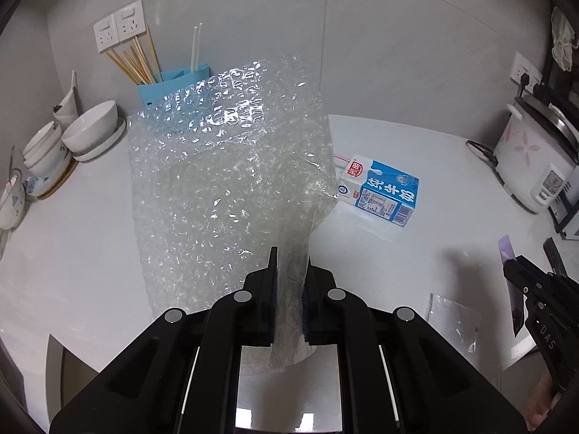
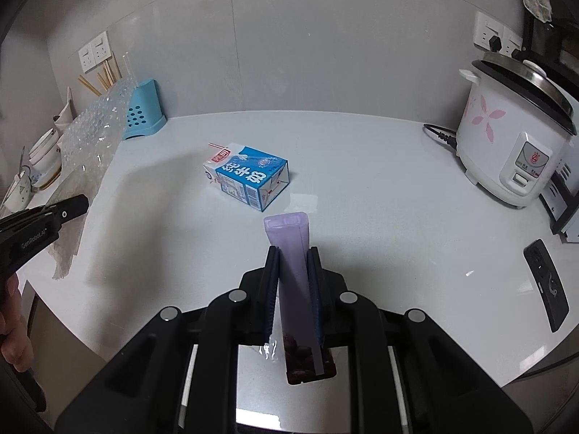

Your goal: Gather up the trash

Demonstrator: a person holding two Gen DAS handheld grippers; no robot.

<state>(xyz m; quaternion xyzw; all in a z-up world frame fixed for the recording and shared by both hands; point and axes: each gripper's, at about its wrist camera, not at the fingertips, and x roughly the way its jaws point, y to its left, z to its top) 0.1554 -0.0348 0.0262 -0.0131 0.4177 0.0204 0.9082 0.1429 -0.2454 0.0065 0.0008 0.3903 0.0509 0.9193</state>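
Observation:
My left gripper (image 1: 290, 258) is shut on a corner of a clear bubble wrap sheet (image 1: 224, 181), which stands up in front of it above the white counter (image 1: 380, 264). In the right wrist view the same bubble wrap (image 2: 83, 144) hangs at the far left from the left gripper (image 2: 77, 204). My right gripper (image 2: 292, 253) is shut on a purple snack wrapper (image 2: 289, 238) that pokes out past its fingers. The right gripper (image 1: 521, 271) with the purple wrapper (image 1: 506, 253) shows at the right edge of the left wrist view. A blue and white milk carton (image 2: 249, 177) lies on its side on the counter, also as the carton (image 1: 380, 190).
A blue utensil holder (image 2: 143, 112) with chopsticks stands at the back left beside stacked white bowls (image 1: 90, 126). A white rice cooker (image 2: 514, 137) sits at the right with its cord. A black remote (image 2: 546, 278) lies near the right edge. A clear plastic scrap (image 1: 456, 318) lies on the counter.

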